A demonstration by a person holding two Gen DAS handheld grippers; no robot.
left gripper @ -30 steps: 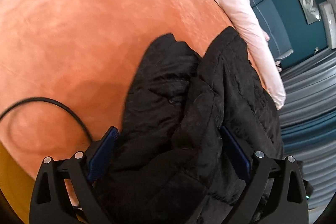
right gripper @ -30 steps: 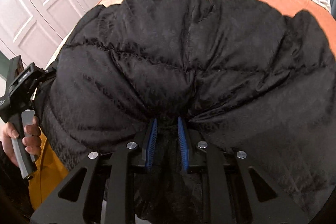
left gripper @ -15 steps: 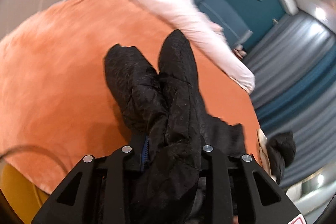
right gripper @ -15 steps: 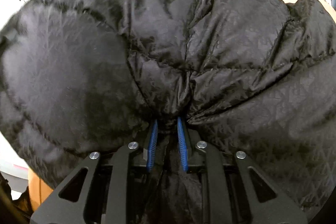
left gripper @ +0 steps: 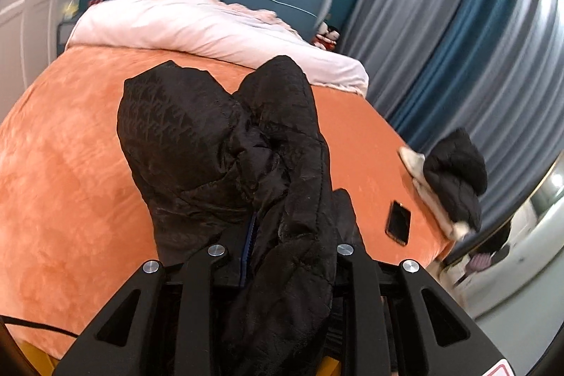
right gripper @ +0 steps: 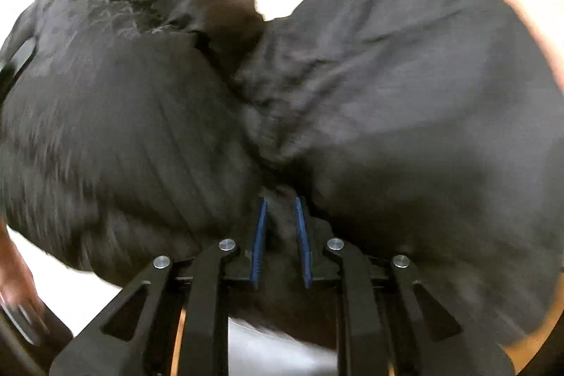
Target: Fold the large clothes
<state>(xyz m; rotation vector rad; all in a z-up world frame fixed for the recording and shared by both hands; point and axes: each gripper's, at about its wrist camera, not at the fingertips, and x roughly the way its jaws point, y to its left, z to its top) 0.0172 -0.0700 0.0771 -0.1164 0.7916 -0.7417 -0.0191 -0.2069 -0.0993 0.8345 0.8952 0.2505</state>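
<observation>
A black quilted puffer jacket point(left gripper: 197, 143) hangs bunched over the orange bed blanket point(left gripper: 70, 182). My left gripper point(left gripper: 278, 231) has a thick fold of it between the jaws, which are closing; one blue pad point(left gripper: 249, 236) shows, the other is buried in fabric. In the right wrist view the same jacket point(right gripper: 141, 136) fills nearly the whole frame, blurred. My right gripper point(right gripper: 280, 203) pinches a narrow fold between its blue pads, and its jaws are closing tighter.
A dark phone point(left gripper: 398, 222) lies on the blanket near the right edge, beside a pile of black and cream clothes point(left gripper: 454, 171). A white duvet point(left gripper: 197, 27) lies across the far end of the bed, with curtains point(left gripper: 458, 41) at right. A black cable point(left gripper: 35, 326) crosses the near left corner.
My left gripper went from wide open around the jacket to shut on it, then rose and rolled. The right gripper swung sideways with its fold, and the jacket bunched up.
</observation>
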